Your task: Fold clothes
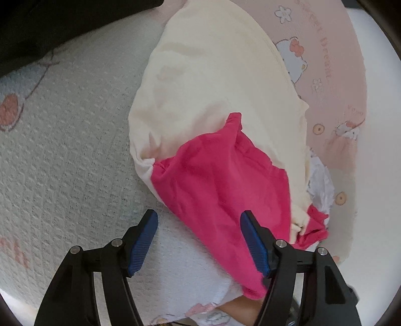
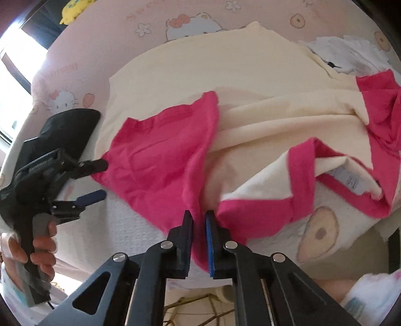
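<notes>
A cream shirt (image 2: 250, 75) with hot-pink sleeves lies spread on the bed. In the right wrist view my right gripper (image 2: 198, 217) is shut on the near edge of the pink sleeve (image 2: 163, 155), and the cloth is pinched between the jaws. To its right lies the pink-trimmed neck opening (image 2: 300, 155) with a label inside. My left gripper (image 2: 101, 178), held by a hand, stands open at the sleeve's left edge. In the left wrist view the left gripper (image 1: 198, 218) is open low over the pink sleeve (image 1: 220, 180), with the cream shirt body (image 1: 213, 75) beyond it.
The bed has a pink cartoon-cat sheet (image 2: 112, 37) and a white textured blanket (image 1: 62, 125). A crumpled white garment (image 2: 351, 47) lies past the shirt's far corner. A yellow plush toy (image 2: 75, 10) sits at the far left. The bed's edge and the floor (image 2: 195, 308) are just below my right gripper.
</notes>
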Demonstrator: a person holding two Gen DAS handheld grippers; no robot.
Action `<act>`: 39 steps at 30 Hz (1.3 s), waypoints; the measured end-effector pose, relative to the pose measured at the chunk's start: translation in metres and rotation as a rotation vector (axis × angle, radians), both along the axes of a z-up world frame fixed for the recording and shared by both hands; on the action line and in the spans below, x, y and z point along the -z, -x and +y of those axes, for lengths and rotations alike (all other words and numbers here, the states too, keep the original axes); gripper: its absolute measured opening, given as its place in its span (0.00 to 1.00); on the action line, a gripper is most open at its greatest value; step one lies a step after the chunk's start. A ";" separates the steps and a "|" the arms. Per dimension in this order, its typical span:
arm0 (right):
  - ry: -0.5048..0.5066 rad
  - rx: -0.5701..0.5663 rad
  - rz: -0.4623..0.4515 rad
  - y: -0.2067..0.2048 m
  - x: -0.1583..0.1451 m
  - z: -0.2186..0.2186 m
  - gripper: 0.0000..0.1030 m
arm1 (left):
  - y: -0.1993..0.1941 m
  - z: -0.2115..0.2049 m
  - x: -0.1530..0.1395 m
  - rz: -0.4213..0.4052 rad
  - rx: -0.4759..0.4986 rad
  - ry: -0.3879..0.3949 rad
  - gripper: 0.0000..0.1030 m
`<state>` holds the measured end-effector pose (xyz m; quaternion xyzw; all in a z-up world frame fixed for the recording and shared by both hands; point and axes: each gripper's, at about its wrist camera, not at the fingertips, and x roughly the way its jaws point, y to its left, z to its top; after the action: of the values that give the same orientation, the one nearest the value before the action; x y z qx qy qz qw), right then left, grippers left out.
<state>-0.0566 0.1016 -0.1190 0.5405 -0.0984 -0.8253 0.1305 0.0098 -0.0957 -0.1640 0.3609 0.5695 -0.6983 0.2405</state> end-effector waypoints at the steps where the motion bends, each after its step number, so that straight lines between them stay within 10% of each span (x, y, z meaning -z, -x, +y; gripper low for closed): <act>1: -0.002 0.001 -0.011 0.004 0.002 0.001 0.06 | 0.001 0.000 -0.001 -0.004 0.002 0.011 0.63; 10: 0.046 0.023 -0.074 0.022 0.004 0.015 0.07 | 0.019 -0.008 -0.006 -0.064 0.023 0.070 0.45; 12: 0.098 0.074 -0.033 0.009 -0.009 0.022 0.18 | 0.020 -0.008 -0.007 -0.057 0.046 0.076 0.45; 14: 0.154 0.141 -0.006 -0.004 -0.018 0.032 0.52 | 0.020 -0.009 -0.007 -0.045 0.061 0.061 0.47; 16: 0.191 0.227 0.004 -0.015 -0.023 0.044 0.60 | 0.016 -0.011 -0.005 -0.018 0.052 0.027 0.54; 23: 0.364 0.416 -0.076 -0.050 0.000 0.071 0.62 | 0.009 -0.010 -0.001 0.022 0.051 -0.021 0.63; 39: 0.395 0.334 -0.119 -0.029 0.039 0.032 0.72 | 0.012 -0.011 0.007 0.089 -0.004 -0.082 0.63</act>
<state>-0.0277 0.1341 -0.1580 0.5285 -0.3530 -0.7668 0.0896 -0.0021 -0.1066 -0.1710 0.3378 0.6085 -0.6893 0.2013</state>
